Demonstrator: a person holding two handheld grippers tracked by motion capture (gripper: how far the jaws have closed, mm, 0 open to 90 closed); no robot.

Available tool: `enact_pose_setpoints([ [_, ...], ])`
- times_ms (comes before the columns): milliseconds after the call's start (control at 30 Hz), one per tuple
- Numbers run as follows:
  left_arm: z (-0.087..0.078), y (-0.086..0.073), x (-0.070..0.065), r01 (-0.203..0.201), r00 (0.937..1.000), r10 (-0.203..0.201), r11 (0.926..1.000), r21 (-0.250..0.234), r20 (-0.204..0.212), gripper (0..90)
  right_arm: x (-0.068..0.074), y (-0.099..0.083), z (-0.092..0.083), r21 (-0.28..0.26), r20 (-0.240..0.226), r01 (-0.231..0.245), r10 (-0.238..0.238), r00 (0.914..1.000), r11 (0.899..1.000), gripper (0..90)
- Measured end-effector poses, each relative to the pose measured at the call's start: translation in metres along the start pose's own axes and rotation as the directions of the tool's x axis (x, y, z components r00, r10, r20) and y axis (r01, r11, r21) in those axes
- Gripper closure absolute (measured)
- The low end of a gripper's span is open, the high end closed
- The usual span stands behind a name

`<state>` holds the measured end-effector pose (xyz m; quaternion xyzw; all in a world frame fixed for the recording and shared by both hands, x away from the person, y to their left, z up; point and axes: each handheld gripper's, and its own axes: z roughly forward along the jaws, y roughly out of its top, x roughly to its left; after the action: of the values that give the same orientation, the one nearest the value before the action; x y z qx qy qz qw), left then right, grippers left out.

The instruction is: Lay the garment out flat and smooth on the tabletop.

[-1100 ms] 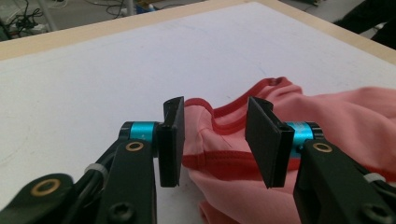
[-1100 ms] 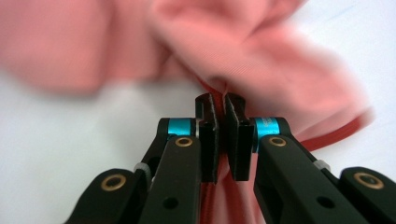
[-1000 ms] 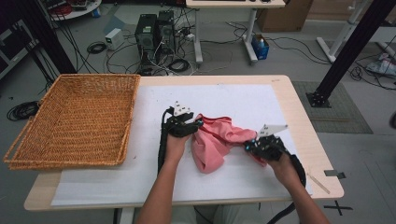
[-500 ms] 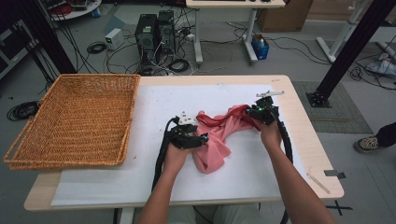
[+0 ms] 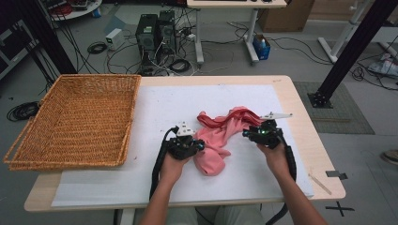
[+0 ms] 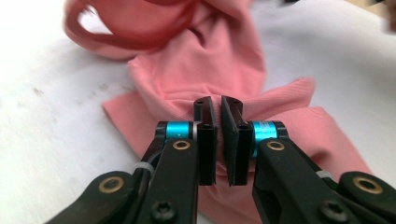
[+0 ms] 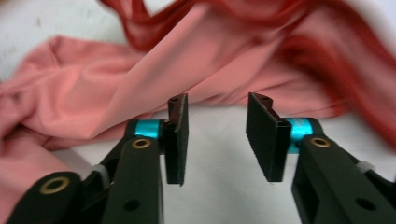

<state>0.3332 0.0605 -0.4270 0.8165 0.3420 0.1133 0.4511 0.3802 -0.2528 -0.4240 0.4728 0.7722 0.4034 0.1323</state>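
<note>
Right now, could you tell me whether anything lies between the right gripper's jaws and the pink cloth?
Nothing visible does: only bare white table cover separates the open right gripper from the pink cloth just ahead.

A light wooden worktop carries a white sheet that covers most of its top. On the sheet, a crumpled pink cloth lies between the fingers of the left gripper and those of the right gripper, touching the left ones and just beyond the right ones. A wicker basket sits well off to the left fingers' outer side, overhanging the worktop's edge.
</note>
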Motion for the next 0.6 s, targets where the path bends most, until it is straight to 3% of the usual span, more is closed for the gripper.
enact_pose_setpoints([
  [100, -0.01, -0.007, -0.004, 0.007, 0.9999, -0.007, 0.9998, -0.017, 0.011, 84.7, 0.011, -0.003, 0.011, 0.038, -0.022, 0.008, -0.007, 0.9997, 0.999, 57.0],
  [133, -0.016, -0.01, -0.005, 0.011, 0.9997, -0.011, 0.9996, -0.025, 0.021, 84.7, 0.022, -0.006, 0.018, 0.049, -0.046, -0.017, 0.019, 0.9988, 0.999, 54.8],
  [167, -0.022, -0.015, -0.008, 0.021, 0.998, -0.02, 0.9994, -0.027, 0.06, 84.7, 0.025, -0.008, 0.019, 0.046, -0.041, -0.019, 0.021, 0.9989, 0.999, 54.7],
  [233, -0.025, -0.018, -0.009, 0.017, 0.9967, -0.016, 0.9997, -0.019, 0.08, 84.7, 0.028, -0.01, 0.021, 0.047, -0.03, -0.024, 0.026, 0.9992, 0.999, 54.4],
  [267, -0.027, -0.021, -0.012, 0.011, 0.9961, -0.009, 0.9998, -0.018, 0.088, 82.8, 0.032, -0.014, 0.023, 0.058, -0.062, -0.058, 0.062, 0.9962, 0.997, 53.2],
  [300, -0.029, -0.021, -0.012, 0.007, 0.9965, -0.005, 0.9998, -0.021, 0.083, 82.8, 0.032, -0.014, 0.023, 0.058, -0.062, -0.058, 0.062, 0.9962, 0.997, 53.2],
  [333, -0.03, -0.021, -0.01, 0.017, 0.9977, -0.015, 0.9994, -0.029, 0.067, 64.6, 0.043, -0.019, 0.025, 0.061, -0.088, -0.041, 0.046, 0.9951, 0.997, 53.2],
  [400, -0.032, -0.019, -0.005, 0.035, 0.9989, -0.034, 0.9978, -0.056, 0.032, 56.7, 0.049, -0.02, 0.026, 0.072, -0.089, -0.024, 0.03, 0.9956, 0.997, 50.3],
  [433, -0.033, -0.016, -0.001, 0.046, 0.9989, -0.046, 0.9963, -0.072, 0.011, 53.6, 0.065, -0.024, 0.029, 0.053, -0.029, 0.045, -0.044, 0.9986, 0.998, 49.6],
  [467, -0.034, -0.009, 0.008, 0.05, 0.998, -0.053, 0.9935, -0.102, -0.034, 52.3, 0.069, -0.025, 0.03, 0.053, 0.001, 0.078, -0.078, 0.9969, 0.996, 55.2],
  [500, -0.034, -0.009, 0.008, 0.05, 0.998, -0.053, 0.9935, -0.102, -0.034, 50.7, 0.069, -0.025, 0.03, 0.053, 0.001, 0.078, -0.078, 0.9969, 0.996, 55.2],
  [533, -0.032, 0.001, 0.017, 0.053, 0.9953, -0.062, 0.9917, -0.117, -0.074, 49.2, 0.071, -0.026, 0.029, 0.054, 0.039, 0.165, -0.168, 0.9851, 0.985, 82.5],
  [567, -0.032, 0.001, 0.017, 0.053, 0.9953, -0.062, 0.9917, -0.117, -0.074, 48.2, 0.071, -0.026, 0.029, 0.059, 0.006, 0.167, -0.167, 0.9859, 0.984, 90.0],
  [600, -0.03, 0.008, 0.021, 0.048, 0.9946, -0.058, 0.9924, -0.114, -0.086, 48.2, 0.071, -0.026, 0.029, 0.059, 0.006, 0.167, -0.167, 0.9859, 0.984, 90.0],
])
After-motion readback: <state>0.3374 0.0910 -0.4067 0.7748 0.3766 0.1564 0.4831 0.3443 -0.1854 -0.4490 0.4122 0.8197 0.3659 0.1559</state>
